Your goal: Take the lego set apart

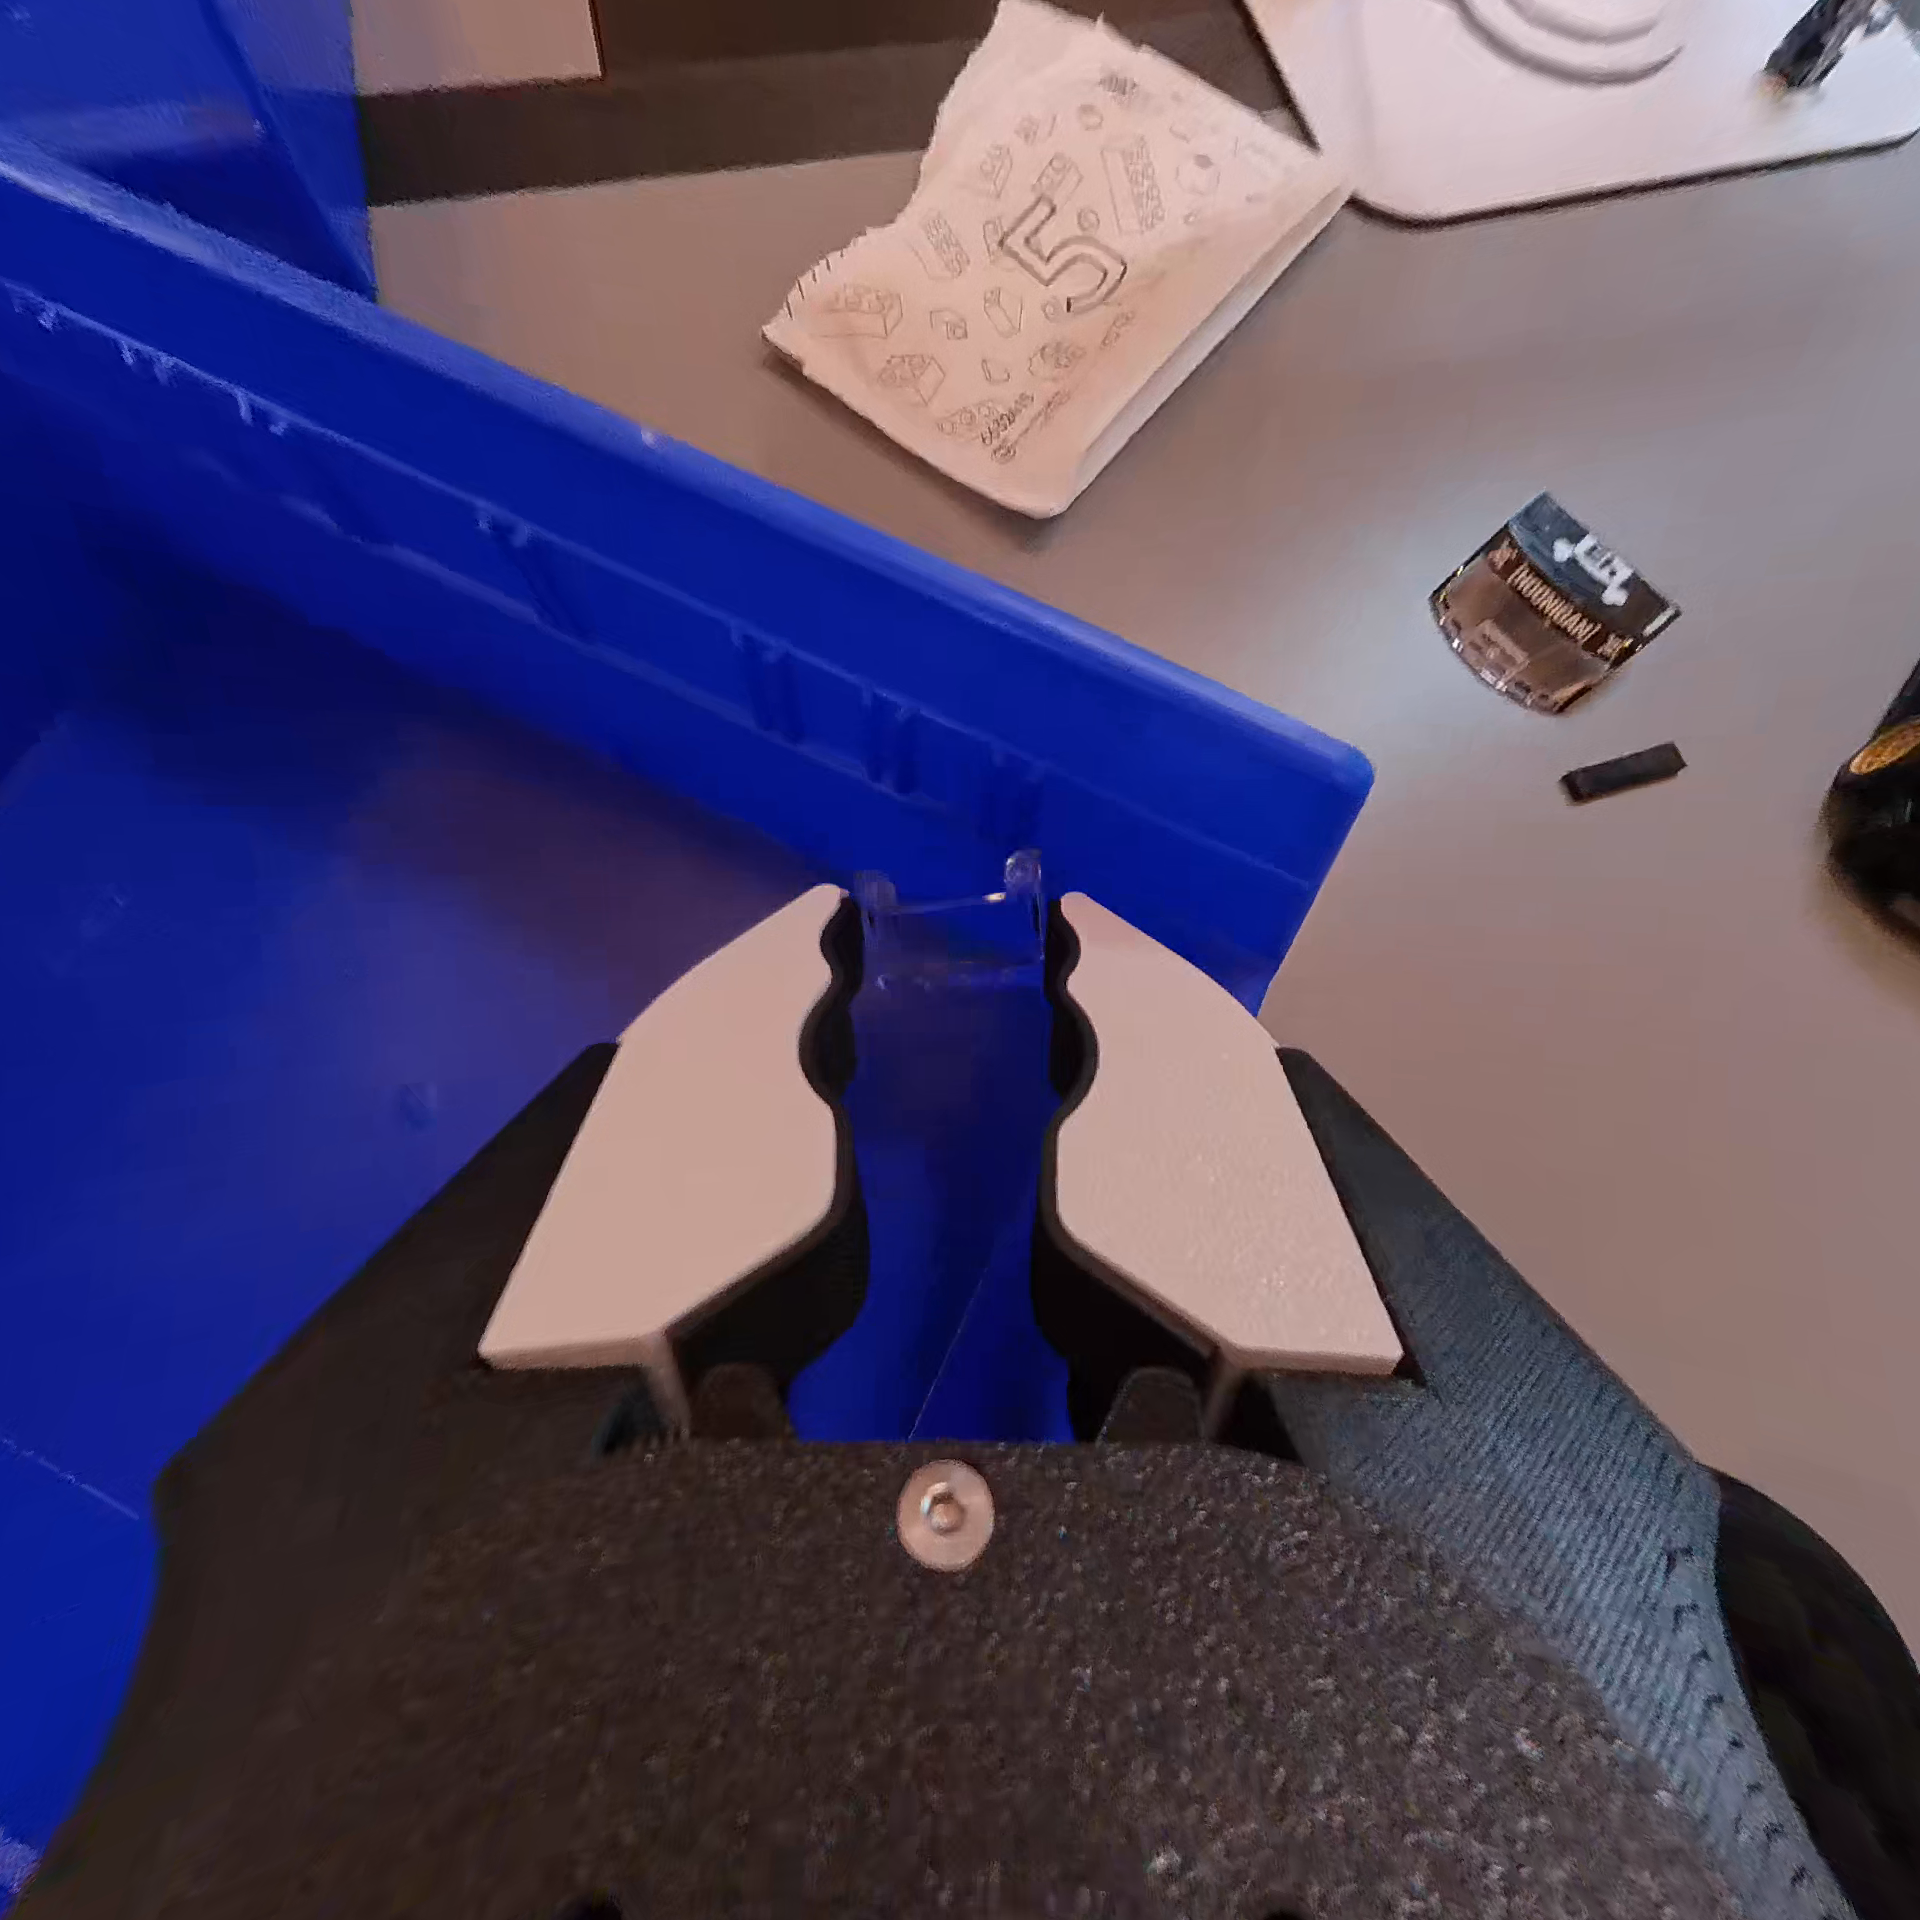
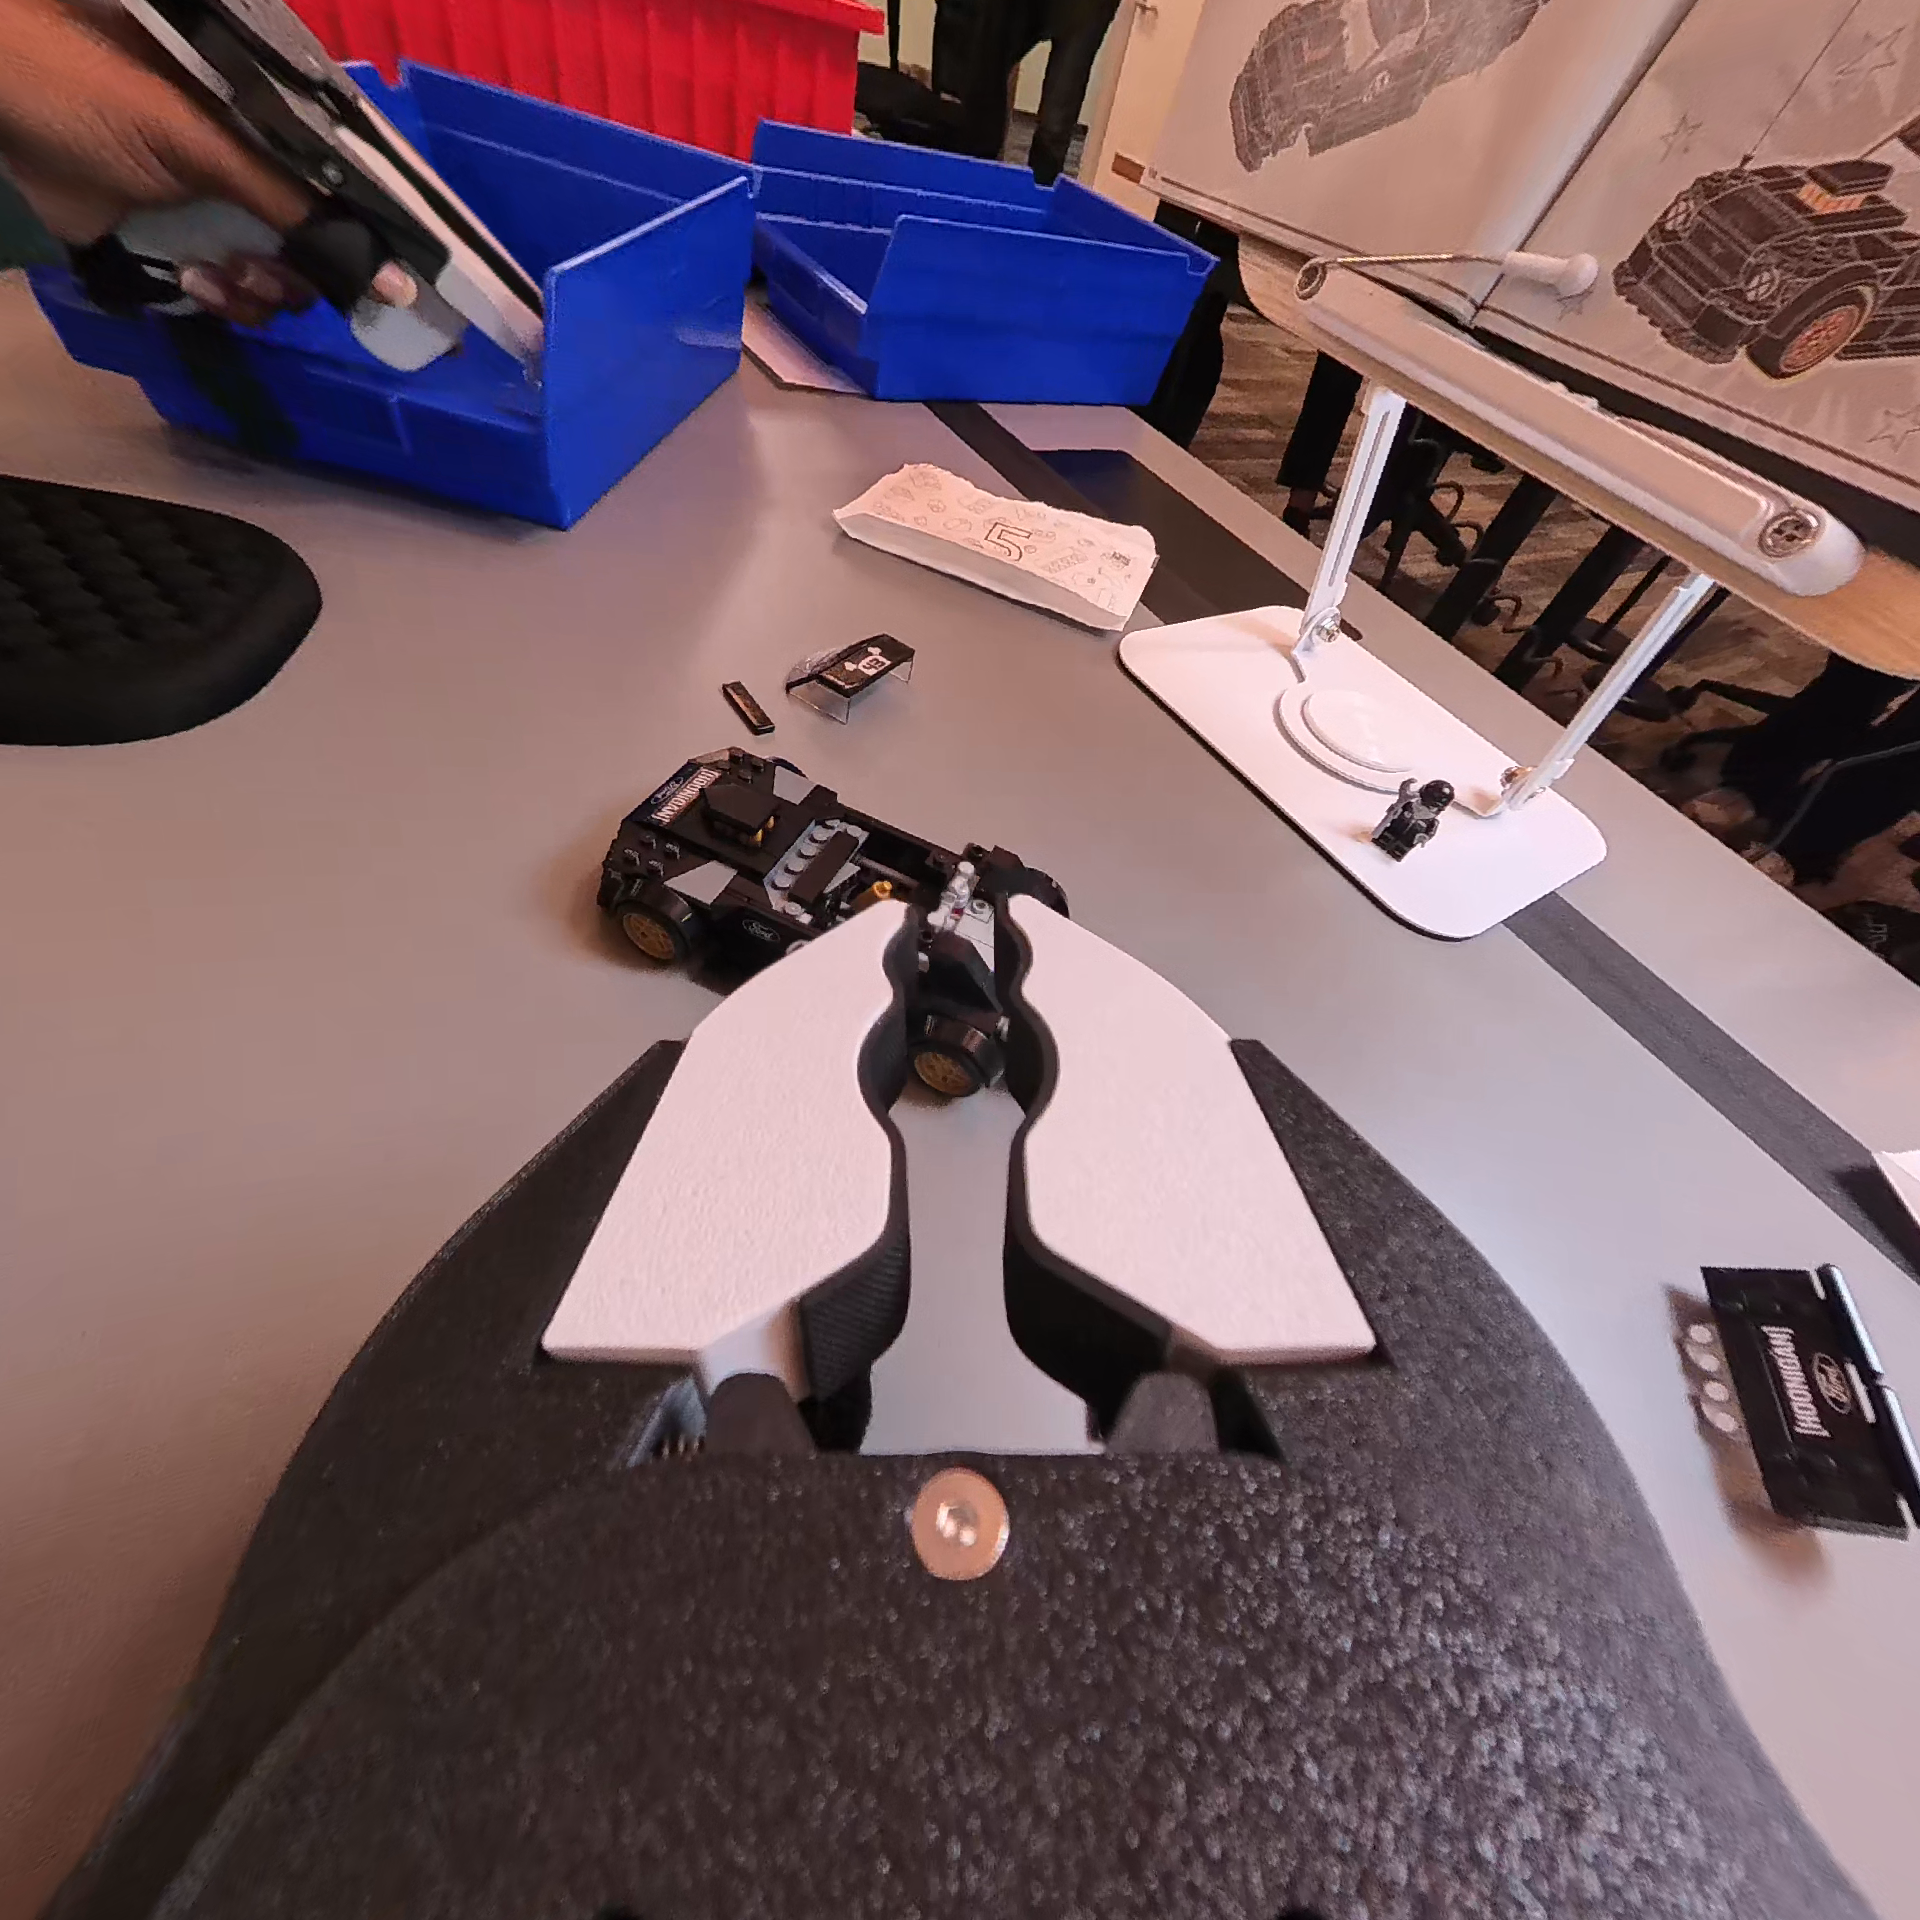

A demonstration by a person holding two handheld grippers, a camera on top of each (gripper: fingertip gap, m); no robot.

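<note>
The left gripper (image 1: 951, 914) pinches a clear piece (image 1: 951, 935) over the blue bin (image 1: 727, 644). The right gripper (image 2: 951, 935) clamps the car (image 2: 727, 862) by its rear. The car looks light and brittle, so it is best held by the chassis.

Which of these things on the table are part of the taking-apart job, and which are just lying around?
Part of the job:
lego car
clear piece in the left gripper
blue bin
right gripper
loose black tile
detached windscreen

Lying about:
paper bag
white stand
minifigure
</note>
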